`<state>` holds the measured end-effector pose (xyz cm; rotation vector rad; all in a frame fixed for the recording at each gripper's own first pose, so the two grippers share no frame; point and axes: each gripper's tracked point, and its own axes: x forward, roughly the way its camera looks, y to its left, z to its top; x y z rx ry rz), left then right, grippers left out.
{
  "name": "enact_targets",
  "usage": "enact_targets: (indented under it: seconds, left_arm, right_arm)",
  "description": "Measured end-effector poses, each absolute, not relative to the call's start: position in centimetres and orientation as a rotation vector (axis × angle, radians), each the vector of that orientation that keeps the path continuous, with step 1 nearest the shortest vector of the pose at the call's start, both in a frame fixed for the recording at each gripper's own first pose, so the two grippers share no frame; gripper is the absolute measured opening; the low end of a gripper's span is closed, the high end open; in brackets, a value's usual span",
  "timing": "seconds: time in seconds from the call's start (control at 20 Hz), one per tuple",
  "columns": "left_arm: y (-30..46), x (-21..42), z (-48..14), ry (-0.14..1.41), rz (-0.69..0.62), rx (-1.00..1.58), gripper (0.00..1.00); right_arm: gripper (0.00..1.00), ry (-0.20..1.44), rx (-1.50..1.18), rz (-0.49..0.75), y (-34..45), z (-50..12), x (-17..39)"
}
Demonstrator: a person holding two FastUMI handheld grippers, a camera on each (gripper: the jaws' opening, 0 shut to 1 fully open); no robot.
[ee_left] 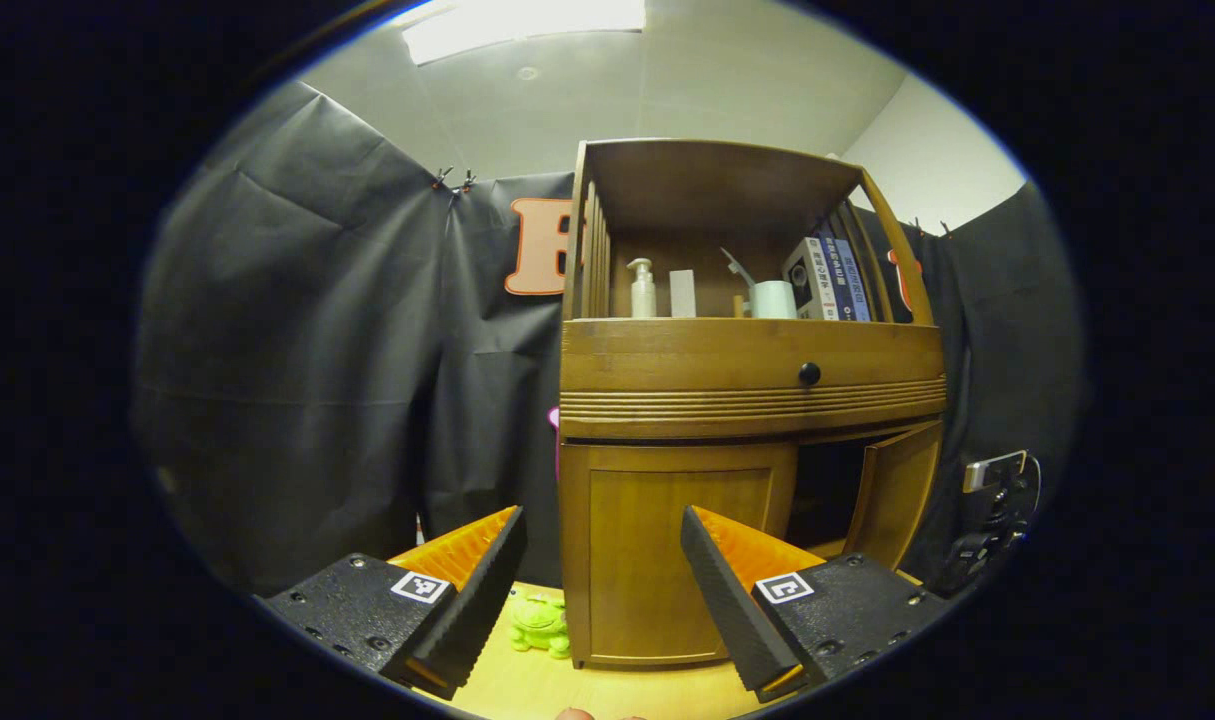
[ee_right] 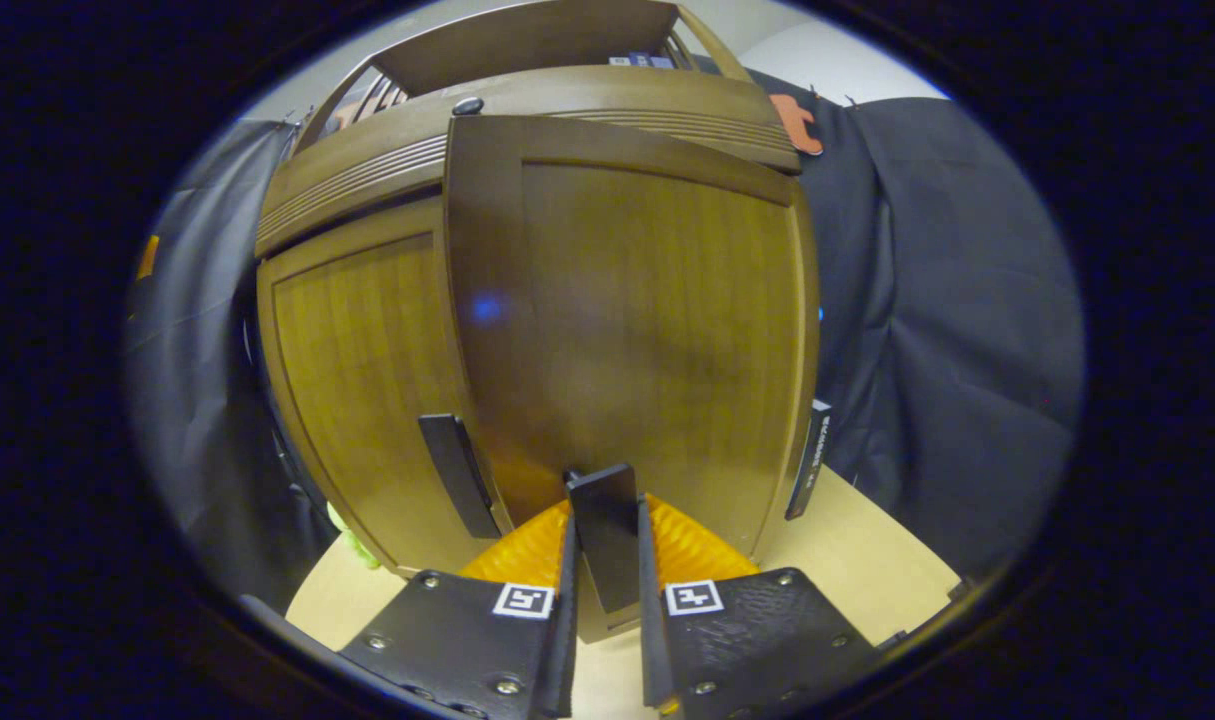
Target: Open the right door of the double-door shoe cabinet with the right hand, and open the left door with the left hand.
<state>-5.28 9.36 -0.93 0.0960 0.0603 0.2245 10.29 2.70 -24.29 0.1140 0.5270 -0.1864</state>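
Observation:
In the left gripper view the wooden shoe cabinet [ee_left: 747, 350] stands ahead. Its left door [ee_left: 677, 555] is closed. Its right door [ee_left: 897, 500] is swung partly out, leaving a dark gap beside it. My left gripper [ee_left: 602, 515] is open, a short way in front of the left door and holding nothing. The right gripper [ee_left: 997, 510] shows at the far right beside the open door. In the right gripper view my right gripper [ee_right: 607, 510] is shut on the dark handle [ee_right: 604, 530] of the right door [ee_right: 637, 320]. The left door [ee_right: 367, 380] and its handle [ee_right: 457, 475] lie to the left.
The cabinet stands on a light wooden table [ee_left: 567, 690]. A green toy frog [ee_left: 542, 625] sits by its left front corner. The open shelf holds a pump bottle [ee_left: 643, 288], a white roll [ee_left: 773, 298] and books [ee_left: 832, 280]. A drawer knob [ee_left: 809, 374] sits above the doors.

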Motion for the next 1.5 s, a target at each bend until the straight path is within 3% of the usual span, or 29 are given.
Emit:
enact_targets:
  seconds: [0.9,1.25,1.35,1.45,1.5]
  left_arm:
    - [-0.5,-2.2,-4.5,0.108,-0.028,-0.012,0.92]
    - [-2.2,-1.1,-5.6,0.128,-0.068,-0.036,0.95]
    - [-2.4,-1.1,-6.1,0.136,-0.074,-0.041,0.99]
    - [-2.7,-0.8,-6.7,0.147,-0.079,-0.044,0.92]
    - [-2.8,-0.6,-7.0,0.153,-0.08,-0.044,0.95]
  right_arm:
    - [0.28,0.544,0.055,-0.318,1.4,-21.8,10.4]
    - [0.26,0.548,0.057,-0.43,-0.3,-21.5,10.7]
    - [0.19,0.546,0.048,-0.462,-1.5,-21.0,10.2]
    - [0.19,0.544,0.059,-0.464,-2.1,-20.7,9.7]
    - [0.19,0.543,0.054,-0.47,-2.5,-20.6,9.4]
